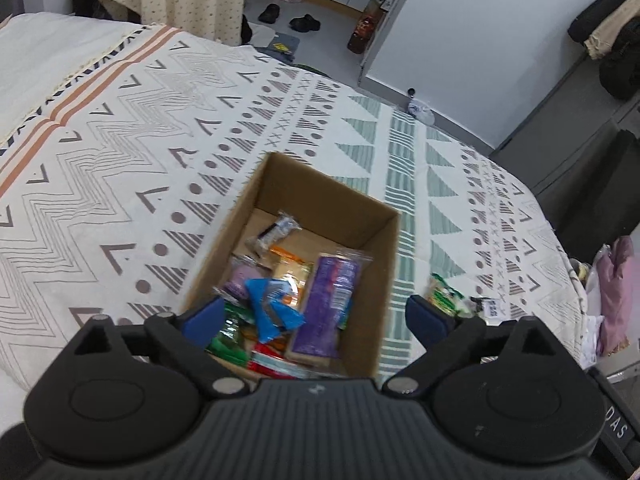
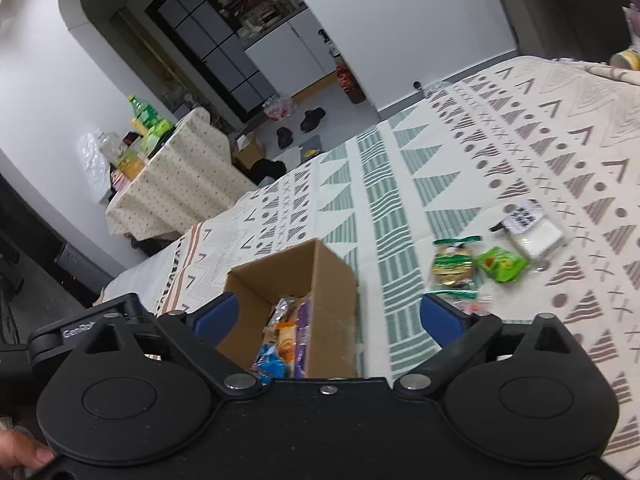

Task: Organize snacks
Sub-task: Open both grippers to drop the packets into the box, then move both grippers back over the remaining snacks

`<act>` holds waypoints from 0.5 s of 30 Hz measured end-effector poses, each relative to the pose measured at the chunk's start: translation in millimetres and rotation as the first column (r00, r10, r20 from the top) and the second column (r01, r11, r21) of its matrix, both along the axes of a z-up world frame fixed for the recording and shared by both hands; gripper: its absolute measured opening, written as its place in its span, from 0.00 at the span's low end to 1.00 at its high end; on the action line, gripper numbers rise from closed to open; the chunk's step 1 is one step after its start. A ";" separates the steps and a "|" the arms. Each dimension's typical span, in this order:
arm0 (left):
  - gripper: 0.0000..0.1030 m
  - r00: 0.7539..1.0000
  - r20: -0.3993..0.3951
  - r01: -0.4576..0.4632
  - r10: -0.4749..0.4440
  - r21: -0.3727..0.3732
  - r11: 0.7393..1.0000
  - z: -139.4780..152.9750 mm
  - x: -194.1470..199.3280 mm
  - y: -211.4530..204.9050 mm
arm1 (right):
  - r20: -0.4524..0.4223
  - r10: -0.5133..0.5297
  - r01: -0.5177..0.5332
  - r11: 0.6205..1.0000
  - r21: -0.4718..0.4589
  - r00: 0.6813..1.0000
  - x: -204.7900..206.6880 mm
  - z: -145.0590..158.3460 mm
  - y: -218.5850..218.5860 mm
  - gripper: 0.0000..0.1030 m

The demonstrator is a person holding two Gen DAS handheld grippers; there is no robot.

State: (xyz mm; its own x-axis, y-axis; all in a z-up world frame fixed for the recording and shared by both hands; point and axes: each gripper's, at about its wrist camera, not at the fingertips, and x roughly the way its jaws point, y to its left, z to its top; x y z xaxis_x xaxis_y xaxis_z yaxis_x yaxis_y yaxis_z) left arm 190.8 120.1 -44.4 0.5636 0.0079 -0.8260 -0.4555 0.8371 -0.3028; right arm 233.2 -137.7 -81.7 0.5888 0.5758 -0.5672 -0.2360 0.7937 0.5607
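An open cardboard box (image 1: 324, 196) (image 2: 332, 280) stands on a patterned bedspread (image 1: 120, 152) (image 2: 520, 148). Inside lie several snack packs, among them a purple pack (image 1: 326, 300) and a blue pack (image 1: 272, 304). My left gripper (image 1: 316, 316) hovers over the box, open, nothing between its blue pads. My right gripper (image 2: 332, 318) is open above the box's near right side, also holding nothing. To the right of the box lie a green-trimmed cookie pack (image 2: 454, 266) (image 1: 444, 292), a bright green pack (image 2: 502, 264) and a white pack with a black label (image 2: 528, 228).
A table under a dotted cloth (image 2: 176, 176) carries bottles at the left. Shoes (image 2: 312, 118) and a small box lie on the floor beyond the bed. Dark cabinets (image 1: 592, 152) stand right of the bed. A hand (image 2: 20, 452) holds the right gripper.
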 end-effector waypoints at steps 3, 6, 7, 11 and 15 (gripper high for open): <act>1.00 1.000 0.018 0.019 -0.019 -0.003 1.000 4.2 -0.8 -14.3 | -0.002 -0.020 0.020 1.000 0.014 1.000 -1.4 -1.7 -15.5 0.98; 1.00 0.999 0.027 0.043 -0.043 -0.006 0.999 7.3 -0.6 -28.7 | -0.006 -0.030 0.030 0.999 0.017 1.000 -2.7 -4.4 -29.3 0.98; 1.00 0.998 0.028 0.048 -0.048 -0.004 0.999 8.1 -0.4 -33.2 | -0.007 -0.036 0.037 0.999 0.019 0.999 -3.8 -5.7 -34.1 0.98; 1.00 0.998 0.033 0.061 -0.062 0.013 0.998 9.1 -0.8 -52.5 | -0.007 -0.060 0.060 0.998 0.012 0.998 -6.4 -9.4 -55.0 0.98; 1.00 0.996 0.047 0.077 -0.077 0.018 0.997 9.0 -0.9 -70.4 | -0.008 -0.086 0.086 0.996 0.010 0.996 -9.1 -13.0 -76.6 0.99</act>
